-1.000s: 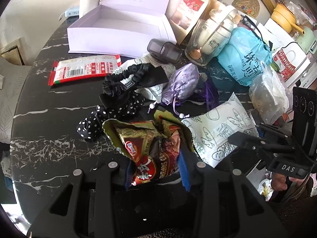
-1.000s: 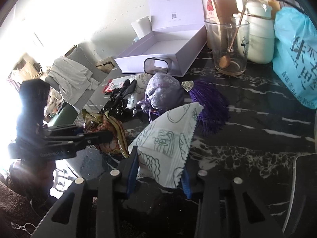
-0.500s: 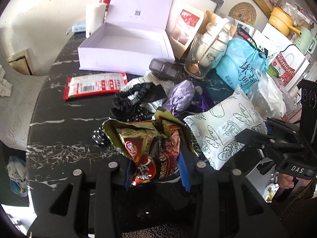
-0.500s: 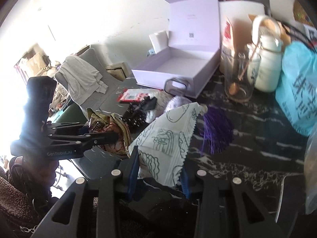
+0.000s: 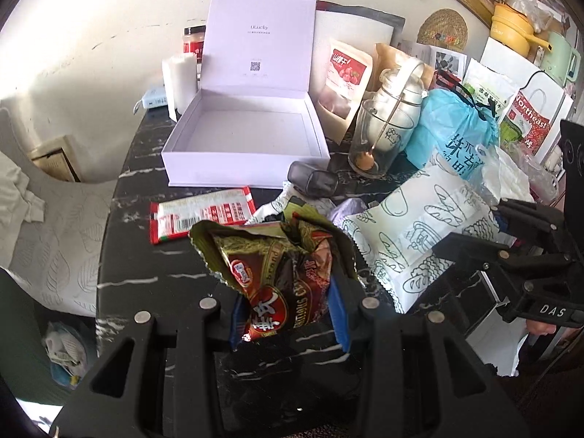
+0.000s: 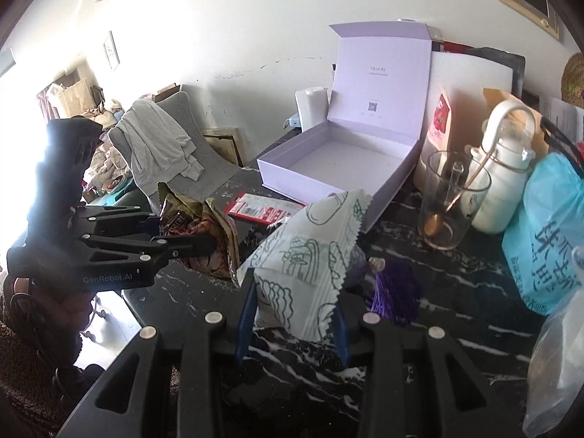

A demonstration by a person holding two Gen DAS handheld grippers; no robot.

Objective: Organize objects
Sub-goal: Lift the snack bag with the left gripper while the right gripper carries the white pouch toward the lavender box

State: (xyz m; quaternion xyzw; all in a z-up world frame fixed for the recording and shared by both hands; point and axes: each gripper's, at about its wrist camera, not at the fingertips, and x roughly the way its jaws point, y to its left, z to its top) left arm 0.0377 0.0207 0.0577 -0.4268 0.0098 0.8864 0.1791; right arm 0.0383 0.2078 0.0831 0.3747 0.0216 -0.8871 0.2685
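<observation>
The left gripper (image 5: 288, 314) is clenched on a crumpled brown snack bag (image 5: 277, 273), held above the worktop (image 5: 146, 255). The right gripper (image 6: 292, 314) grasps a white printed packet (image 6: 310, 248), raised before the open lavender box (image 6: 339, 160).

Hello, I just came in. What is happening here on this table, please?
A person is tidying a cluttered black marble table with two handheld grippers. The left gripper is clamped on a crumpled brown snack bag, and the right gripper on a white bread-print packet. Both are held above the table, facing an open, empty lilac gift box. A red sachet lies on the table.
</observation>
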